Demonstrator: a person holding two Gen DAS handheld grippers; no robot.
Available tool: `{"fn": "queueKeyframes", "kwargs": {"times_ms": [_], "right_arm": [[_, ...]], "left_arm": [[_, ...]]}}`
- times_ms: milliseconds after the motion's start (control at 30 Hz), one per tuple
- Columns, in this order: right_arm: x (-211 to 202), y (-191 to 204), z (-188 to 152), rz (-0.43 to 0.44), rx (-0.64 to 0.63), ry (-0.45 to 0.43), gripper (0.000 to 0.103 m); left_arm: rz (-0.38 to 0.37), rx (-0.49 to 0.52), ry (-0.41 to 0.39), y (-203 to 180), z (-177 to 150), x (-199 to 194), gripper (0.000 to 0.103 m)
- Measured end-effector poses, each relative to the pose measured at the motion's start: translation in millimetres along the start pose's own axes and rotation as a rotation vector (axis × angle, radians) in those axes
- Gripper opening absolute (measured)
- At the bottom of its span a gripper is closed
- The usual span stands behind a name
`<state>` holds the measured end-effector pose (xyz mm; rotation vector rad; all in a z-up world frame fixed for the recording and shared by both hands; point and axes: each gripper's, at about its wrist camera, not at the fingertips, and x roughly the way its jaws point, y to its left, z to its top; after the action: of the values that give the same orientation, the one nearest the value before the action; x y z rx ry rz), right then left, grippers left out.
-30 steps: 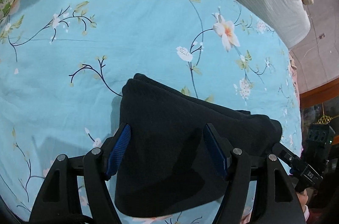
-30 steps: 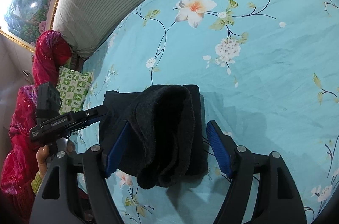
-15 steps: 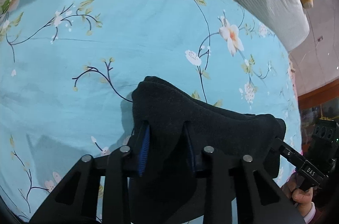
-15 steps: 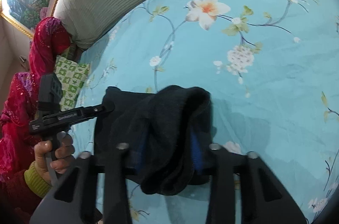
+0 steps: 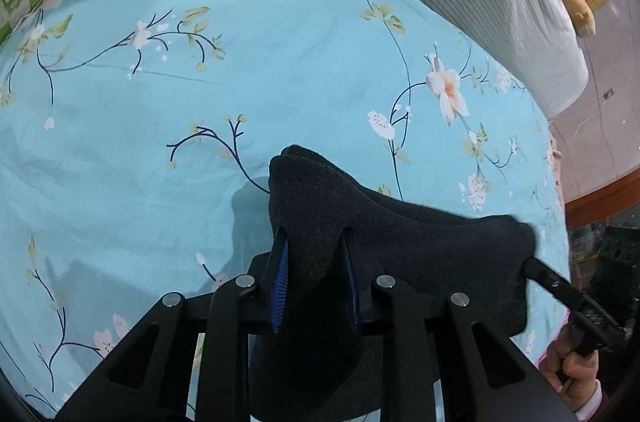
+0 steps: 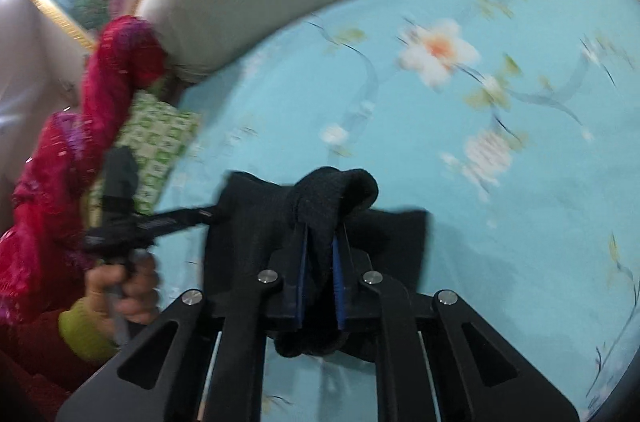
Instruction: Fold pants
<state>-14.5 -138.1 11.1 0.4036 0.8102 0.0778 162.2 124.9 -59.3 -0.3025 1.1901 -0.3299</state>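
Left claw (image 5: 316, 278) and right claw (image 6: 320, 278) each pinch the folded dark pants (image 5: 400, 242) above the floral bed (image 5: 200, 102).

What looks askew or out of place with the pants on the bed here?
Nothing stands out. The dark pants are bunched where the left gripper and right gripper pinch them, above the blue floral sheet.

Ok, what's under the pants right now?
Around the black pants only the floral blue bedsheet shows. Both grippers, left and right, pinch the fabric; anything directly beneath the bundle is covered.
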Motion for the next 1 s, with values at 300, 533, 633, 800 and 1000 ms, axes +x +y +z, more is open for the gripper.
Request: {"fn": "queueKeyframes", "kwargs": {"times_ms": [300, 533, 633, 800, 1000], "right_arm": [[19.3, -56.1, -30.0, -0.206, 0.129, 0.091, 0.012], [-12.4, -22.8, -10.7, -0.12, 0.092, -0.035, 0.064], [-14.7, -4.3, -6.8, -0.096, 0.045, -0.085, 0.079], [8.4, 1.2, -8.6, -0.082, 0.033, -0.021, 0.079], [35.4, -29.8, -28.0, -0.141, 0.07, 0.086, 0.068]], "left_arm": [[0.062, -0.031, 0.013, 3.9, 1.3, 8.4, 0.04], [0.073, -0.07, -0.007, 1.6, -5.5, -16.1, 0.061], [0.063, -0.071, -0.009, -2.6, -14.1, -23.9, 0.062], [0.057, -0.045, 0.007, -9.3, -29.8, -29.7, 0.069], [0.121, -0.016, 0.045, -2.6, -39.2, -16.2, 0.075]]}}
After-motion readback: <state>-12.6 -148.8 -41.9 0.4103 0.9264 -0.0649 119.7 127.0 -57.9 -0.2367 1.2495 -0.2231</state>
